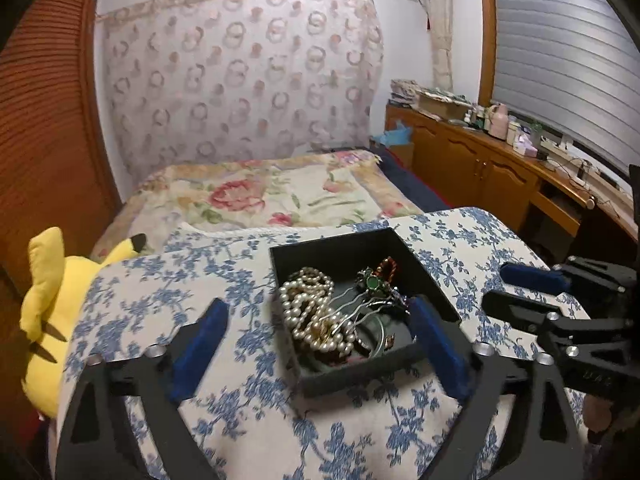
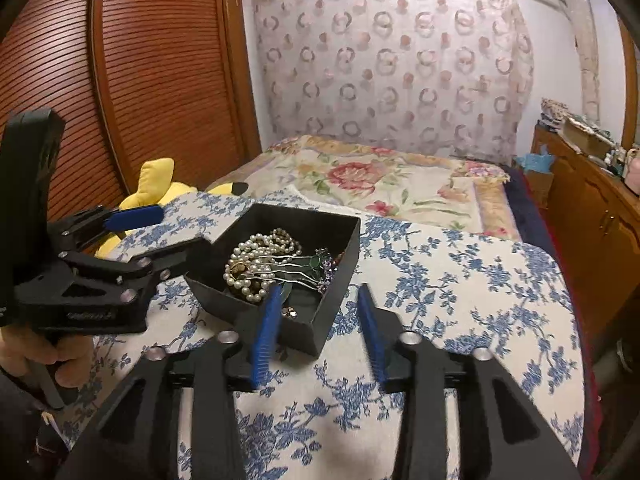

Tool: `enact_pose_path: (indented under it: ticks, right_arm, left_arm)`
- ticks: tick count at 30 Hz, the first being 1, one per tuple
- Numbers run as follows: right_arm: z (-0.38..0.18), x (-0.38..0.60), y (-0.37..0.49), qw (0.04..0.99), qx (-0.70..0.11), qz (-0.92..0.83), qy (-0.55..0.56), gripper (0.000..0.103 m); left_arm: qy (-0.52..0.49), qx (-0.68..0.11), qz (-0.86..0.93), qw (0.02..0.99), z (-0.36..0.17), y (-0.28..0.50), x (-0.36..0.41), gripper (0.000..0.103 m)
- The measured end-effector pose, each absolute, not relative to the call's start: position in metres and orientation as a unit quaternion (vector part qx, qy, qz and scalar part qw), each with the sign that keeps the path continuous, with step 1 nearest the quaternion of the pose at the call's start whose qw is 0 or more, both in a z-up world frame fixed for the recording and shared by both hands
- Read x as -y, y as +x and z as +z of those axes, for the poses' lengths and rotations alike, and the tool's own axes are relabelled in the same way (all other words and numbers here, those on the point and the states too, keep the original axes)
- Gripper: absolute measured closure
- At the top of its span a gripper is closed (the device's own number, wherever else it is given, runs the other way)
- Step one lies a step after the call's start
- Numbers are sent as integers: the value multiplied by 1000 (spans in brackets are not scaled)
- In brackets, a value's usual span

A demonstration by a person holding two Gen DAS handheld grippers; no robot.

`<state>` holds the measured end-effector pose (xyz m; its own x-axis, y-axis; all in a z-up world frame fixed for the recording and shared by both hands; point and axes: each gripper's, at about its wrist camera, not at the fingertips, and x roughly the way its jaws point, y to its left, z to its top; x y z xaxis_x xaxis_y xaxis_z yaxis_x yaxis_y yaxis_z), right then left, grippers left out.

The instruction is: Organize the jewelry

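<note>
A black open box [image 1: 340, 378] stands on a table with a blue floral cloth [image 1: 240, 412]. It holds a pearl necklace [image 1: 310, 312], silver hairpins with a green stone [image 1: 374, 284] and a reddish-brown piece [image 1: 388, 266]. My left gripper [image 1: 318, 310] is open; its jaws straddle the box's near left corner, with the right finger [image 1: 438, 348] over the box's near right part. In the right wrist view the box [image 2: 320, 324] lies just ahead with the pearls [image 2: 252, 258]. My right gripper [image 2: 318, 294] is open and empty, its left finger [image 2: 266, 328] over the box's near corner.
A yellow plush toy [image 1: 52, 304] lies at the table's left edge. A bed with a floral blanket [image 1: 260, 192] lies behind the table. A wooden cabinet [image 1: 500, 168] with clutter runs along the right wall. A slatted wooden door [image 2: 120, 80] is at left.
</note>
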<state>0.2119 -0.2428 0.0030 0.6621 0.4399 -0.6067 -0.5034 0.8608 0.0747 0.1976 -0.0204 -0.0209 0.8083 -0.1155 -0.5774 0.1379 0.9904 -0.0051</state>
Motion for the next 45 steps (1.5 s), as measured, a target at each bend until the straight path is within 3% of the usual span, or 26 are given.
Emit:
enact_pose_path:
  ticks: [6, 10, 14, 45]
  right_arm:
    - [15, 254, 182, 924, -292, 244, -36, 33]
    - [21, 260, 157, 936, -268, 227, -33, 12]
    - [25, 265, 136, 944, -251, 213, -25, 3]
    - [30, 272, 102, 958, -231, 170, -9, 3]
  left_arm:
    - [7, -286, -52, 957, -15, 160, 11, 8]
    - [2, -280, -50, 959, -10, 137, 7, 8]
    - [-8, -275, -41, 960, -7, 114, 1, 8]
    - [3, -263, -16, 965, -5, 75, -4, 8]
